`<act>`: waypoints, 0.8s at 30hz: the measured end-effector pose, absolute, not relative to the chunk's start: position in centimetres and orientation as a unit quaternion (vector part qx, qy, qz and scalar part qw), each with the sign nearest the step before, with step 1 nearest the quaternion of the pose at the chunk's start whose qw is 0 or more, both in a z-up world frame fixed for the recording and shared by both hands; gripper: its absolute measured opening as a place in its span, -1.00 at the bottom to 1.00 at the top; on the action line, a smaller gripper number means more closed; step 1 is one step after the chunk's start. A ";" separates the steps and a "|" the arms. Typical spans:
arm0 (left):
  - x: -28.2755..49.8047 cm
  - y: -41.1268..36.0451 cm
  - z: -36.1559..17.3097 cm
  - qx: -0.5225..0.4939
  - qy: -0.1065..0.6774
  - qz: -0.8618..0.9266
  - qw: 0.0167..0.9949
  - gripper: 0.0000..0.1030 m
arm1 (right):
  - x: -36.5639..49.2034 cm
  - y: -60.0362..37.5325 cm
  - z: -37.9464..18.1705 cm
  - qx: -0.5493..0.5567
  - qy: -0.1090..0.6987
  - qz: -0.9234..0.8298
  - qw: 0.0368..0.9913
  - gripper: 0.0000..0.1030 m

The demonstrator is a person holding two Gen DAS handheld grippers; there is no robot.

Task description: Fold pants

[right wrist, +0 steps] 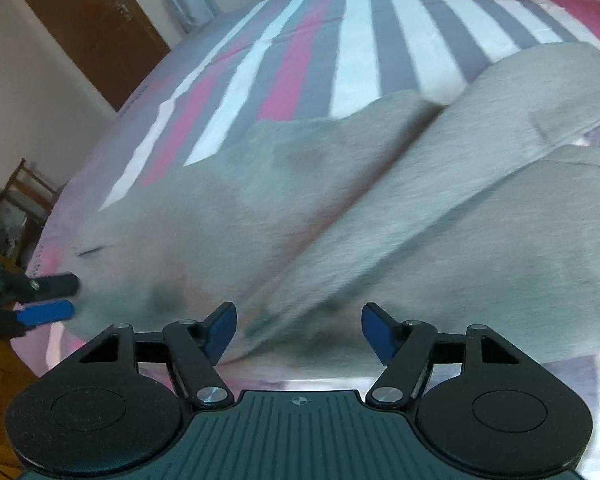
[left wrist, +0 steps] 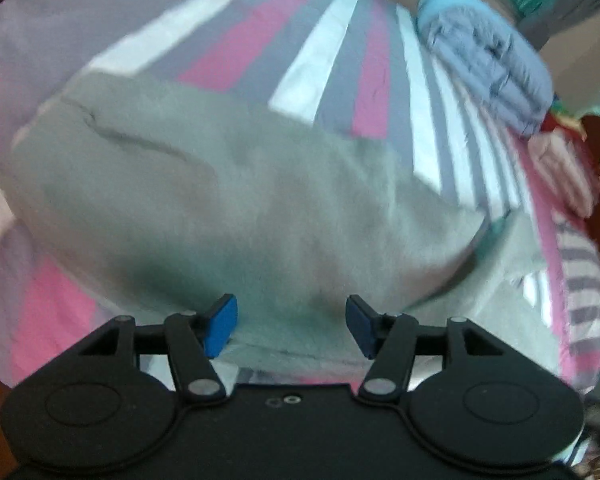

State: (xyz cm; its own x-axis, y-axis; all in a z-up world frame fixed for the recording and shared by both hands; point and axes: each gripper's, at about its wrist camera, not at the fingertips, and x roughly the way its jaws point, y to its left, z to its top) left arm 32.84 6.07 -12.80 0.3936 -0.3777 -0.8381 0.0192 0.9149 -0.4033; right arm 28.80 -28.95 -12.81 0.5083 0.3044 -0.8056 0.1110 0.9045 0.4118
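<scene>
Grey pants (left wrist: 240, 200) lie on a striped bed sheet (left wrist: 332, 60), partly folded over themselves. In the right wrist view the pants (right wrist: 340, 208) show one leg laid diagonally over the other part. My left gripper (left wrist: 291, 326) is open, its blue pads just above the near edge of the pants. My right gripper (right wrist: 299, 332) is open over the near edge of the pants, holding nothing. The left gripper (right wrist: 56, 296) also shows at the left edge of the right wrist view, beside the pants' left edge.
A folded blue-grey quilt (left wrist: 488, 56) lies at the far right of the bed, with pink and striped cloth (left wrist: 564, 168) beside it. A brown wooden door (right wrist: 88, 28) and a chair (right wrist: 16, 200) stand left of the bed.
</scene>
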 end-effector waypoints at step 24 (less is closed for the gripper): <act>32.2 5.1 -15.5 -0.138 0.542 -0.093 0.824 0.00 | 32.7 -41.4 -17.0 0.493 0.431 -0.060 0.754 -0.79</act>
State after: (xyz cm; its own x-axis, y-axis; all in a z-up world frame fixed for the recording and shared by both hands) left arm 32.22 5.08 -15.52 0.3962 -0.3033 -0.8666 0.0033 0.9443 -0.3290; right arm 32.74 -41.44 -17.00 0.6214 0.3345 -0.7085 0.5147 0.5076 0.6910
